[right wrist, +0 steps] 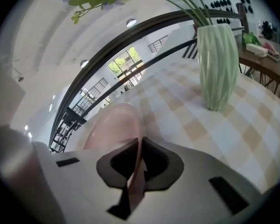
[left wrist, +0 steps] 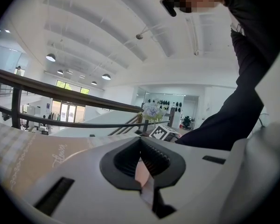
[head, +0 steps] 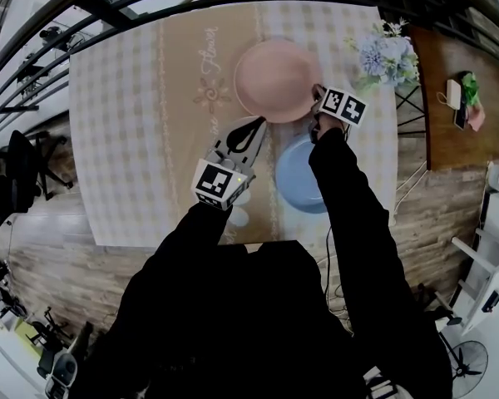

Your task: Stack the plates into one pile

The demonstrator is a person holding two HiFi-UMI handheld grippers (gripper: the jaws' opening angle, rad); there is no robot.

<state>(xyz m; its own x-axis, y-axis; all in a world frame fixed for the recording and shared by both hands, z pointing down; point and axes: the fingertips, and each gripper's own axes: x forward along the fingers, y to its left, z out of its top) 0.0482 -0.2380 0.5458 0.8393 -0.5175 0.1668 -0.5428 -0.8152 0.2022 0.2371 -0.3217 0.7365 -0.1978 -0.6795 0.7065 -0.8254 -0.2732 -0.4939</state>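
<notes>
On checked cloth [head: 116, 140], round pink plate [head: 274, 77]

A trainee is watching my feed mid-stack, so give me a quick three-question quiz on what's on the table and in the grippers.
1. Multiple choice: the right gripper is shut on A) the vase, B) the rim of the pink plate, C) nothing.
2. True or false: the left gripper is shut on that same plate.
3. Fill in: the plate lying nearest the person is ____.
Key: 1 B. 2 true. 3 blue, the blue plate.
</notes>
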